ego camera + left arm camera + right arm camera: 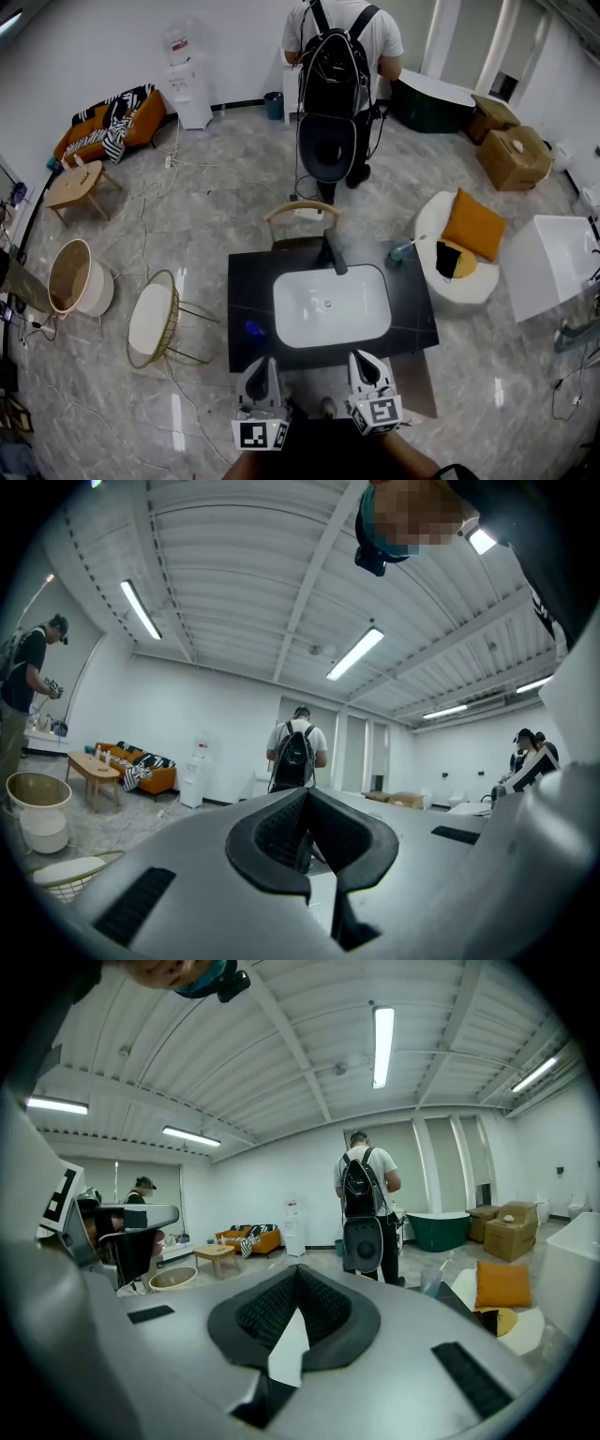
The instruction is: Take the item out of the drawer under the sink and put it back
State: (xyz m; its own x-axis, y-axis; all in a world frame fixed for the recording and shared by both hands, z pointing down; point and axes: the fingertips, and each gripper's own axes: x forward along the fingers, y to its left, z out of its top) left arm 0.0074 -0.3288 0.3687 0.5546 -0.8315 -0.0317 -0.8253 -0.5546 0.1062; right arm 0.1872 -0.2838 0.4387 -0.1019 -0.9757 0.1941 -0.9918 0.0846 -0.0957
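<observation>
The white rectangular sink (300, 314) is sitting in the black stone bench (246, 291); the drawer under it is staying hidden. The left hand-held gripper (266, 364) is hovering at the near edge, jaws together and empty. The right hand-held gripper (363, 358) is hovering alongside, likewise closed on nothing.

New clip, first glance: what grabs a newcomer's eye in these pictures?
The white rectangular basin set in the black counter fills the middle of the head view, with the left tool and right tool at its near edge, both shut and empty. Beyond it stands a person with a black backpack, back turned, and an orange square cushion lies on a white round seat at right.
</observation>
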